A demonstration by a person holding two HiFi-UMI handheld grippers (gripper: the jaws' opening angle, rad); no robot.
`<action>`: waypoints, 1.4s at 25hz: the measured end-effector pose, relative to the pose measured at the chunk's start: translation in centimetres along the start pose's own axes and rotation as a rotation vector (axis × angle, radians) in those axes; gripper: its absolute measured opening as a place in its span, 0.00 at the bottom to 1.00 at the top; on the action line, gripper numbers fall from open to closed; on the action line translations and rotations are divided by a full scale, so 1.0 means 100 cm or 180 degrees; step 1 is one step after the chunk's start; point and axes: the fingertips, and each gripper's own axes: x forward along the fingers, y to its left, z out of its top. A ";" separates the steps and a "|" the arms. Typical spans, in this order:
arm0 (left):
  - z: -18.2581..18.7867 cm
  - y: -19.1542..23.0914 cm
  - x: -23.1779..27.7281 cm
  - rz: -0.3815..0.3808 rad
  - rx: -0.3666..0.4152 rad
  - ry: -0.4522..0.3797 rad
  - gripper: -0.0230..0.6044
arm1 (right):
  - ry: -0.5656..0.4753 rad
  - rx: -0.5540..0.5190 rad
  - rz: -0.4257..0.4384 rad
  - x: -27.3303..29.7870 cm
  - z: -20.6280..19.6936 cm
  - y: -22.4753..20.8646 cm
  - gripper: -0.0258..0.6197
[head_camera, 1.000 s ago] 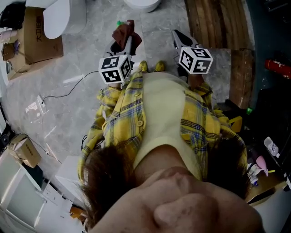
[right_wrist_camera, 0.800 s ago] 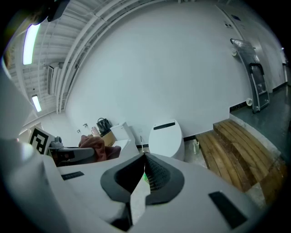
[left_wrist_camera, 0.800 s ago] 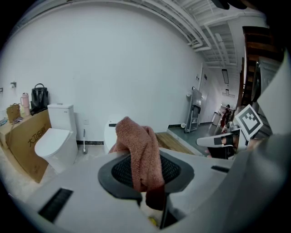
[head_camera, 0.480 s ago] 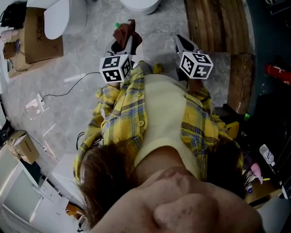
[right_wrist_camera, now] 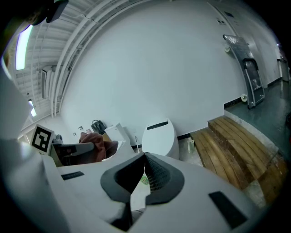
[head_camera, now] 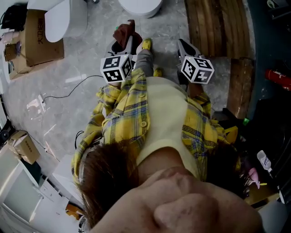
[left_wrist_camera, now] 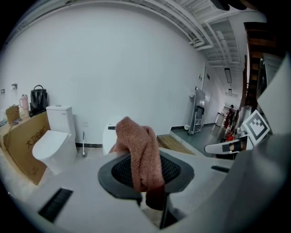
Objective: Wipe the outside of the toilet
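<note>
Two toilets stand on the grey floor ahead of the person. The left toilet [head_camera: 59,18] sits by a cardboard box [head_camera: 41,43], and the centre toilet [head_camera: 138,5], lid down, sits beside a wooden platform [head_camera: 213,25]. The centre toilet lies straight forward of both grippers and somewhat nearer the left gripper [head_camera: 123,43], whose jaws pinch a reddish cloth [head_camera: 122,31] that drapes over them. The right gripper [head_camera: 184,45] has its jaws together on nothing. A forward reach with the left looks the likely next move.

Cardboard box [head_camera: 45,43] left, wooden platform [head_camera: 213,22] right, grey marble floor [head_camera: 82,57] between
</note>
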 end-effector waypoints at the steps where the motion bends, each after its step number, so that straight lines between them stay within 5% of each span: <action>1: 0.002 0.003 0.005 -0.0008 -0.0009 -0.0003 0.19 | 0.0004 -0.0003 -0.0018 0.002 0.002 -0.002 0.08; 24: 0.073 0.136 0.136 -0.0116 -0.0234 0.0155 0.19 | 0.0185 -0.0067 -0.0163 0.182 0.104 0.007 0.08; 35: 0.078 0.170 0.164 -0.0126 -0.0270 0.0214 0.19 | 0.0301 -0.0166 -0.0159 0.222 0.116 0.016 0.08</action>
